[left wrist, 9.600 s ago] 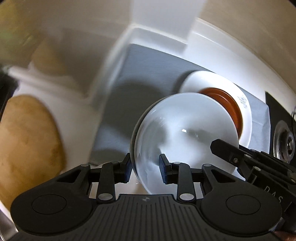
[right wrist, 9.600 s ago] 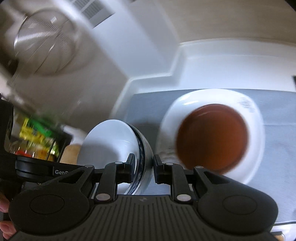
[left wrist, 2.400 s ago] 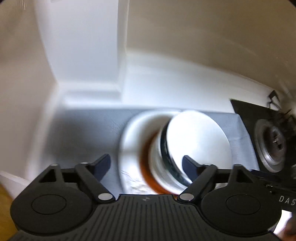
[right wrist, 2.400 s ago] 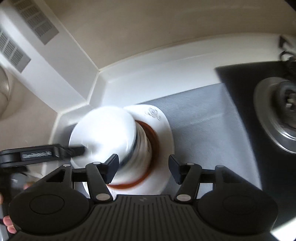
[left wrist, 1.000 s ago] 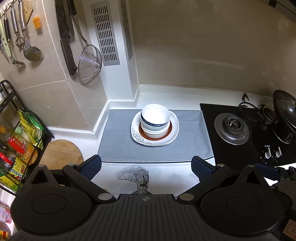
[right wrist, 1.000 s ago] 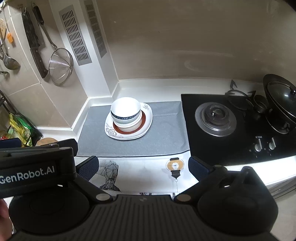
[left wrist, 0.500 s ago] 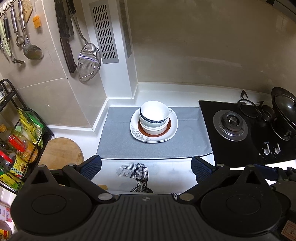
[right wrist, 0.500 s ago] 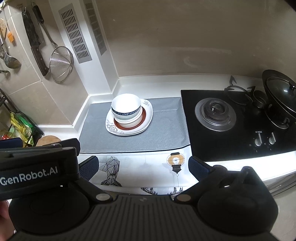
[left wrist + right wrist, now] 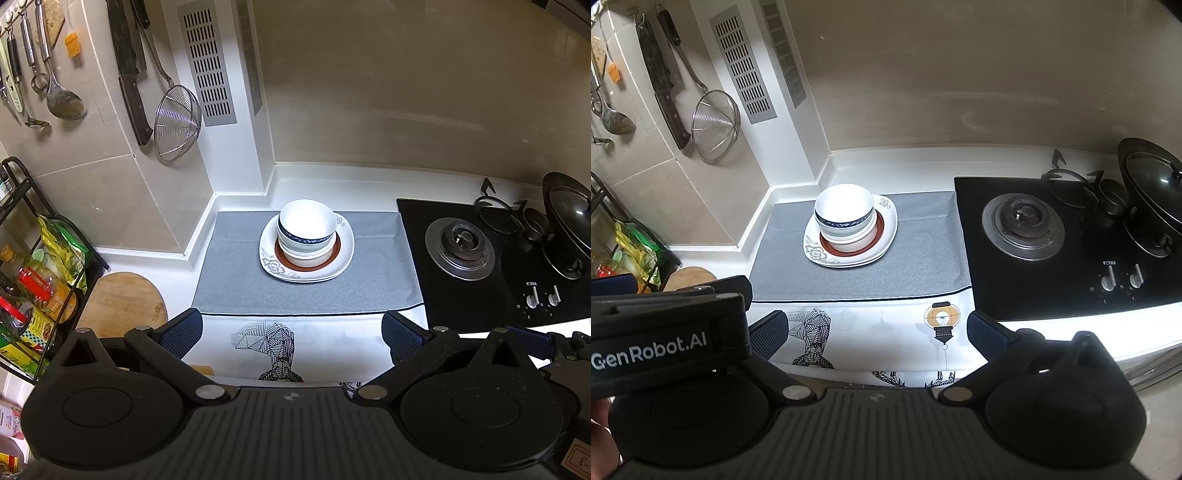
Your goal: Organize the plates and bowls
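Left gripper (image 9: pixel 291 330) and right gripper (image 9: pixel 877 330), both spread wide and empty, above a printed cloth (image 9: pixel 314 347). Beyond, a grey mat (image 9: pixel 236 280) on the white counter (image 9: pixel 369 184) carries a flowered plate (image 9: pixel 341 254), a brown plate (image 9: pixel 334 253) and nested bowls (image 9: pixel 307 230). Black hob (image 9: pixel 491 291) at right; strainer (image 9: pixel 177 123) on the wall.

Kitchen counter w/ grey mat (image 9: pixel 236 280); black gas hob (image 9: pixel 1071 240) at right, lidded wok (image 9: pixel 1152 177) on far burner; strainer (image 9: pixel 177 122), ladle (image 9: pixel 62 99) hang on wall.
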